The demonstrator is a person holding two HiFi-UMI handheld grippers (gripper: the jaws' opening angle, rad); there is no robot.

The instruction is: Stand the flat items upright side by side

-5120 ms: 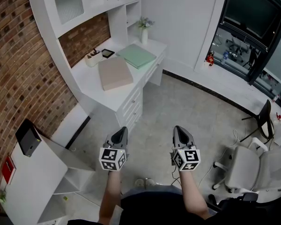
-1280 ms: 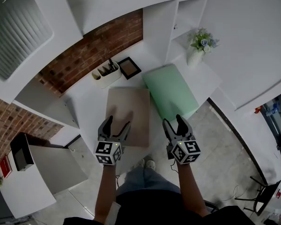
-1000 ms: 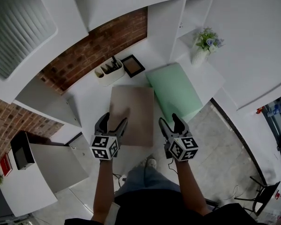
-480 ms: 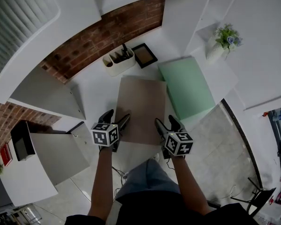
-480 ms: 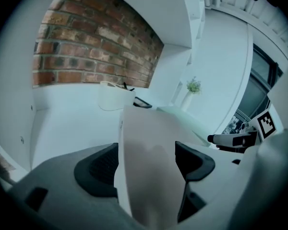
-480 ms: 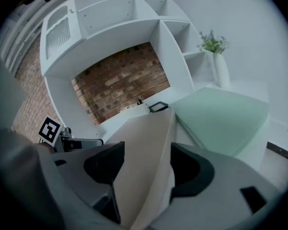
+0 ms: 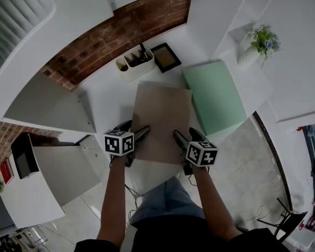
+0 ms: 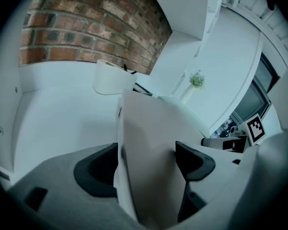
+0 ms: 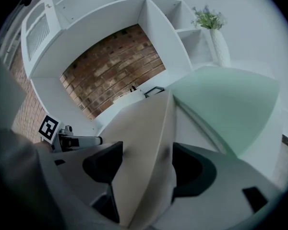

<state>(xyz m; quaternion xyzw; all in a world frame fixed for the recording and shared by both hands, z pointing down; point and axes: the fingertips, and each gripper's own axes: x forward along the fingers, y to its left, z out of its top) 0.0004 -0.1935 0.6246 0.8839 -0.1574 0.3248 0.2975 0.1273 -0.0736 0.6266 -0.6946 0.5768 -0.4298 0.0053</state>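
on the white counter the beige item and green item lay flat, neither stood up yet; left claw and right claw, jaws just widening, straddled the beige item's near edge without squeezing.

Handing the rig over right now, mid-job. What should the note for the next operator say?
Left gripper: open, jaws just opening, astride the near left corner of the tan board, not gripping.
Right gripper: same, at its near right corner.
The tan board lies flat on the white desk; the green board lies flat beside it, to its right in the head view.
Done: neither stands yet.
Left: grip, then stand both upright side by side.
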